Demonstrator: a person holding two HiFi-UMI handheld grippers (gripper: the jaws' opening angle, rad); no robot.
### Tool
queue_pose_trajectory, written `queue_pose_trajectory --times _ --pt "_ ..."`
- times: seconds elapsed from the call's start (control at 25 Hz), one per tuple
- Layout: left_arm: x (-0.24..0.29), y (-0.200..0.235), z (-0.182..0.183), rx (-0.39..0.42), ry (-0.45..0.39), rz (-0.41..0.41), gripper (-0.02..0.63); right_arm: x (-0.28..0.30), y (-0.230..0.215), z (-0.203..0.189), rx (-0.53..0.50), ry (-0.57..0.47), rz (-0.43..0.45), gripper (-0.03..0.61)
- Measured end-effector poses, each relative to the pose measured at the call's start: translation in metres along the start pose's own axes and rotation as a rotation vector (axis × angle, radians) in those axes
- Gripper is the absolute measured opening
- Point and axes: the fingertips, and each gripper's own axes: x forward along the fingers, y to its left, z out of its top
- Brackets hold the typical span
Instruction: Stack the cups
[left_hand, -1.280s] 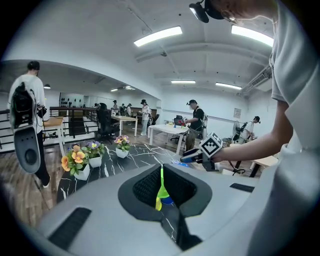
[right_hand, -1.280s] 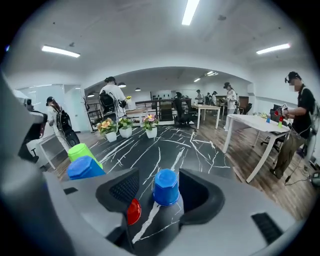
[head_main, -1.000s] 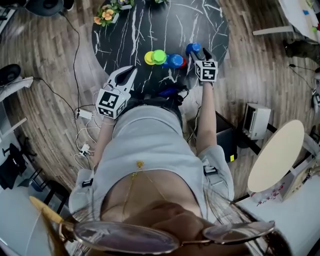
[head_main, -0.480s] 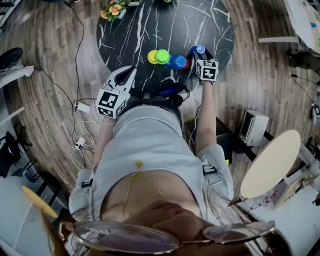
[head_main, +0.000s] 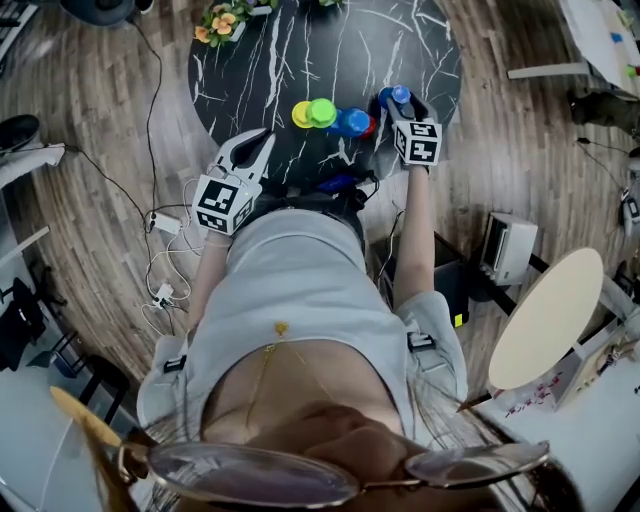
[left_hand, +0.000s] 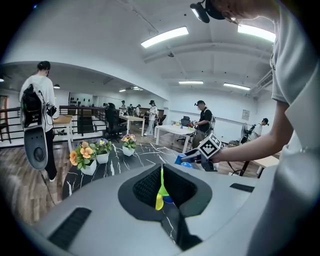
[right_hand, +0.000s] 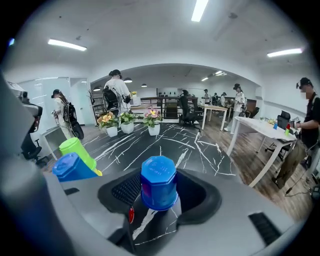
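black marbled table (head_main: 300, 60) on wood floor (head_main: 100, 250), strip lights (left_hand: 165, 36) overhead.

The left gripper (left_hand: 161, 175) is closed above the marble table (left_hand: 145, 156); flower pots (left_hand: 90, 159) stand at the table's left, the right gripper (left_hand: 187, 157) with a blue cup (left_hand: 179, 160) at its right.

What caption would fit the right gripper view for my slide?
Right gripper, jaws just closed, holds an inverted blue cup over the marble table.

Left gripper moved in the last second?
No. The left gripper holds the same spot at the table's near edge, with the same gap to the yellow cup, jaws shut.
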Motion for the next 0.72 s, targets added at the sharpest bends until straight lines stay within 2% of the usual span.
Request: queue_pose_trajectory --times 0.32,0.72 --pt "0.001 0.001 0.001 0.011 -0.003 -0.032 0.038 -0.029 0.021 0.04 -0.045 -0.071 0.033 0.224" --pt "0.001 0.004 0.0 0.023 -0.002 -0.062 0.038 -0.07 0.069 0.09 -0.121 -0.151 0.113 0.224"
